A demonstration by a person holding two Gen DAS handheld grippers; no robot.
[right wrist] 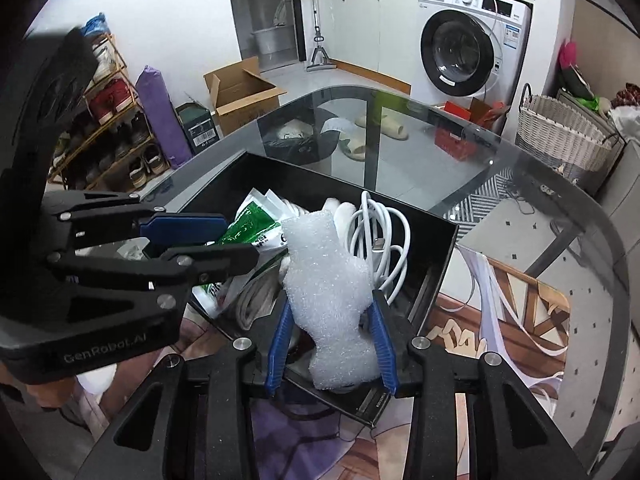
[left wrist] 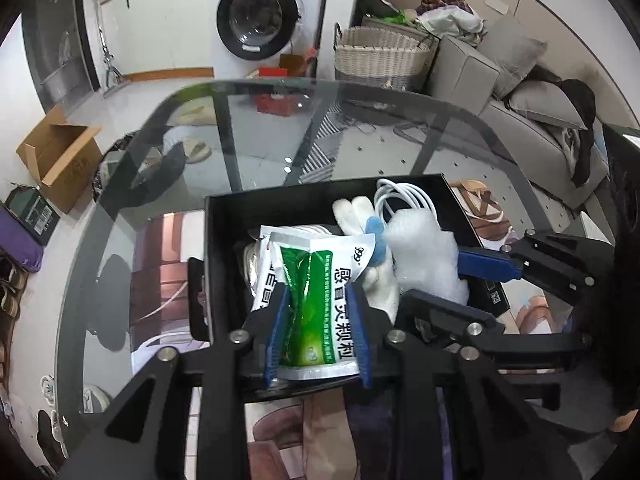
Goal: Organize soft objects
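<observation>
We have both grippers over the black box [left wrist: 216, 240], which sits on the glass table [left wrist: 240, 140] and takes up the lower middle of each view. Our left gripper [left wrist: 318, 312] is clamped on the green-and-white medicine sachet [left wrist: 316, 300]: blue pads [left wrist: 276, 332] press its two long edges, and the packet buckles lengthwise between them, so the grip is real, not just a hover. Holding it by the edges probably stops the slick foil from slipping. The sachet's far end lies over more sachets [left wrist: 264, 264] at 9 o'clock in the box, so we judge it is being set on that stack to keep like with like. Our right gripper [right wrist: 330, 320] is closed on the white foam piece [right wrist: 328, 280], pads biting at its narrow waist, likely because that is the only spot slim enough to fit between the jaws. The foam sits at the box's 3 o'clock side in the left wrist view, touching the white glove [left wrist: 376, 280] with its blue patch, and just beside the coiled white cable [right wrist: 380, 240] at 12 to 1 o'clock. We cannot tell whether the foam is resting on the box floor or being carried. Each gripper works its own half of the box, so the arms stay apart and do not cross. Most soft items seem to be in the box already.
</observation>
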